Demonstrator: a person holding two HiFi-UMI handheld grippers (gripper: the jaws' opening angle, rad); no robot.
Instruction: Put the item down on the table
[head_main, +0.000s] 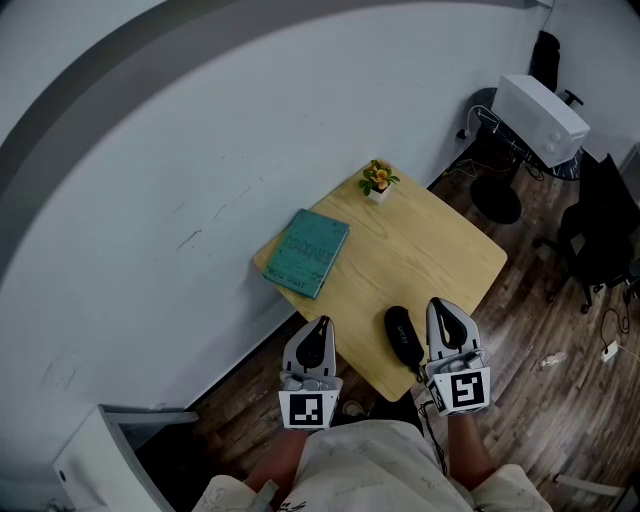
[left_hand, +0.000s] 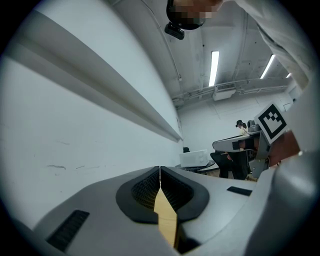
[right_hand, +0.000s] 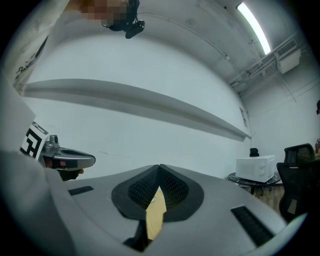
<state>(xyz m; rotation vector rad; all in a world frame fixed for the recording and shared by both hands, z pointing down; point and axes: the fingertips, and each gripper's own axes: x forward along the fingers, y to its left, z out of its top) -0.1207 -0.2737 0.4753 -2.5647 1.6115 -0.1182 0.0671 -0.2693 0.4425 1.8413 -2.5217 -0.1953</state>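
one table (head_main: 420, 250), one teal book (head_main: 307, 252), one potted plant (head_main: 377, 181), one black case (head_main: 403, 335), one left gripper (head_main: 322, 323) and one right gripper (head_main: 438, 304).

Even, bright light from ceiling tubes (left_hand: 214, 67); gripper views bend, darkening at edges.

Right gripper (right_hand: 159, 168) jaws pressed together, nothing between. Wooden table (right_hand: 155, 216) sliver below. Left gripper (right_hand: 86, 160) at left. White wall (right_hand: 150, 125) ahead; white microwave (right_hand: 255, 167), black chair (right_hand: 301, 159) right.
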